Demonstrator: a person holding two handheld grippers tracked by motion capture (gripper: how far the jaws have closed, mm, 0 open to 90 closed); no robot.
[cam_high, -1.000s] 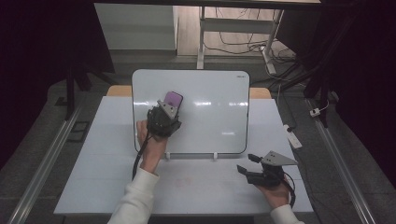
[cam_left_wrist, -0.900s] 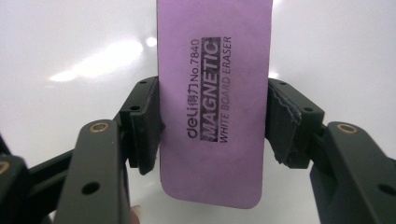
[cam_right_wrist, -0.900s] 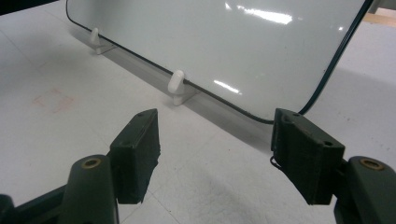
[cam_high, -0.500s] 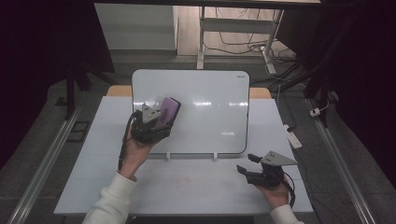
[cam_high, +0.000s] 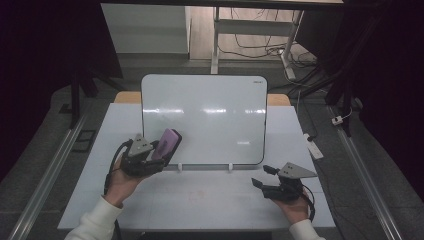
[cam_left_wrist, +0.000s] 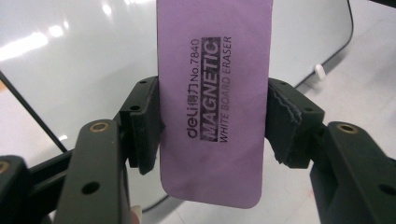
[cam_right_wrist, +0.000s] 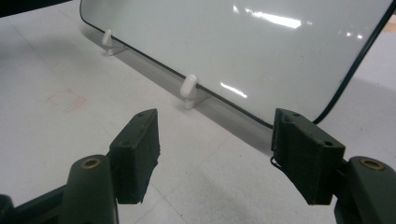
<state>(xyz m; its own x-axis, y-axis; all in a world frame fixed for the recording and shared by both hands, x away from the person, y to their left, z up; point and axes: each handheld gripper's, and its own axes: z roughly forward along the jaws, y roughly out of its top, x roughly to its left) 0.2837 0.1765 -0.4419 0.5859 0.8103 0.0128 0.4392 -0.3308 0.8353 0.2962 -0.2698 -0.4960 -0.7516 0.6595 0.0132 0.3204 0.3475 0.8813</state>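
A purple magnetic whiteboard eraser (cam_high: 168, 143) (cam_left_wrist: 214, 102) is clamped between the jaws of my left gripper (cam_high: 157, 155) (cam_left_wrist: 212, 123), which is shut on it near the lower left corner of the whiteboard (cam_high: 205, 117). The whiteboard stands tilted on the white table (cam_high: 195, 200), its surface blank and glossy. My right gripper (cam_high: 261, 176) (cam_right_wrist: 215, 156) rests low at the table's front right, open, with nothing between its jaws; it faces the board's bottom edge (cam_right_wrist: 219, 100).
Two small white pegs (cam_right_wrist: 188, 87) (cam_right_wrist: 107, 37) prop the board's lower edge. A faint pink square mark (cam_right_wrist: 67, 100) lies on the table. A power strip (cam_high: 314, 146) sits at the table's right edge, and cables run on the floor behind.
My left gripper, still holding the eraser, has drawn back and leftward off the board's face toward its lower left corner. The right gripper has stayed put.
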